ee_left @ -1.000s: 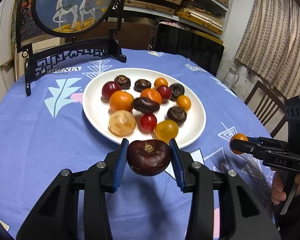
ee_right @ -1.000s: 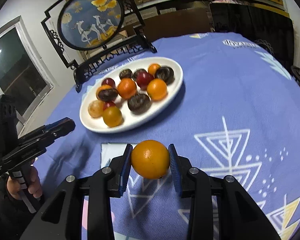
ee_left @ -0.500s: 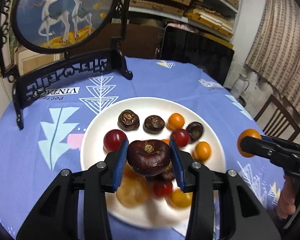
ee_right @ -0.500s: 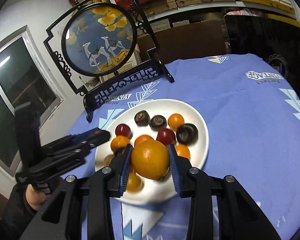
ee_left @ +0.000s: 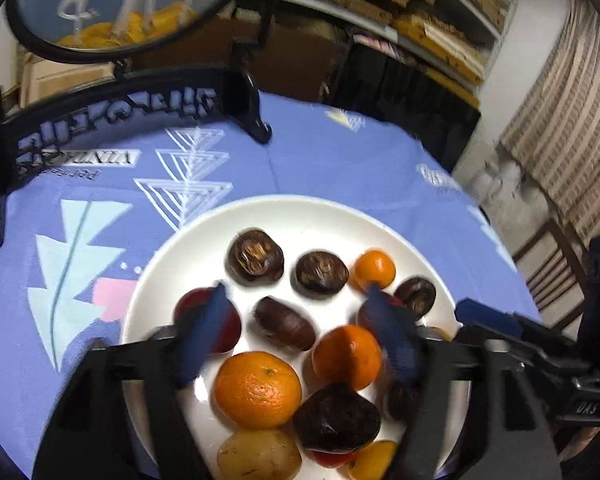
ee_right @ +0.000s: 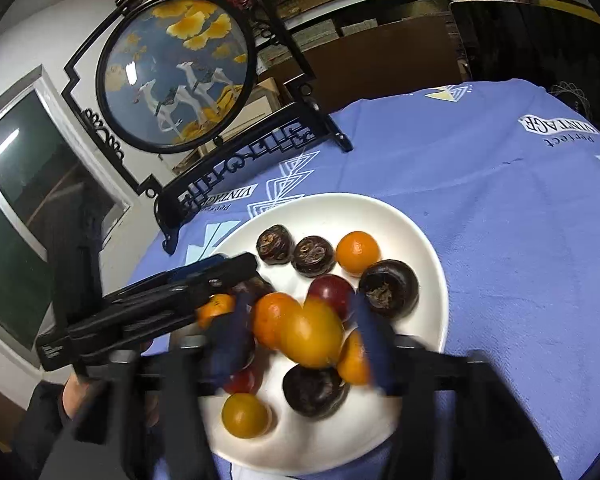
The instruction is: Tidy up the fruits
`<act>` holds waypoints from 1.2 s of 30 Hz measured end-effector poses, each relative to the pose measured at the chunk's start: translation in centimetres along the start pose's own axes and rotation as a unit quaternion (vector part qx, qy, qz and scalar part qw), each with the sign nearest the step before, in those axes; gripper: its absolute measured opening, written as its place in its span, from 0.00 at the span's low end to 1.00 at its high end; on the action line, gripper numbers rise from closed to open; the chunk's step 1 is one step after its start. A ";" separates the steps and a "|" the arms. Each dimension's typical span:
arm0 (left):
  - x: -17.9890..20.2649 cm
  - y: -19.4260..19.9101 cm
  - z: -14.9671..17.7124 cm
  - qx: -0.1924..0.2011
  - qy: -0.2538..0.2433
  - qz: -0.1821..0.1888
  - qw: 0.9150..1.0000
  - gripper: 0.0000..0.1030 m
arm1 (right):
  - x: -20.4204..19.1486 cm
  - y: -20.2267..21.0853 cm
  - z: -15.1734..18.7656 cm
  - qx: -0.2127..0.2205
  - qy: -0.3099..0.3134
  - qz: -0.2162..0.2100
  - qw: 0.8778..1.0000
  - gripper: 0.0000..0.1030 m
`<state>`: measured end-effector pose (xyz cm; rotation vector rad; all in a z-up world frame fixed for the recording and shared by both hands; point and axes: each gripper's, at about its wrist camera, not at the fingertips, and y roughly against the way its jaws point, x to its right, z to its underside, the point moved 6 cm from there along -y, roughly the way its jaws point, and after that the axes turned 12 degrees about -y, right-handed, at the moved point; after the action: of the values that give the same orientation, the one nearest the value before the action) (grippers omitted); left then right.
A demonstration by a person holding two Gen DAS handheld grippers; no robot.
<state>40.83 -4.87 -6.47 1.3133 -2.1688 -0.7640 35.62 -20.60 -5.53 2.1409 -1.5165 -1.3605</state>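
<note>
Left tongs (ee_left: pixel 300 332): spread, just opening, nothing pinched.
Right tongs (ee_right: pixel 300 328): spread, just opening; orange fruit (ee_right: pixel 312 332) loose between them.
Risk: fruit could roll off crowded plate (ee_right: pixel 420 232).

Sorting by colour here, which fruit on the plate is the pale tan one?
The tan fruit at the white plate's near edge, just below the big orange; the rest are orange, red or dark brown.

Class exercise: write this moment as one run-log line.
left tool: just opened, empty | right tool: just opening, orange fruit between pads, dropping | both over white plate | step: release fruits
</note>
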 end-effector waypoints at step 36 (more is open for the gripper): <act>3.7 17.6 16.1 -0.001 -0.033 -0.112 0.993 0.95 | -0.6 11.4 16.3 0.019 0.048 0.085 0.995 0.96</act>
<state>17.65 1.86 -5.78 1.5704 -2.0916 -0.9068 15.85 -19.92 -7.54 2.0147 -1.6567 -1.1642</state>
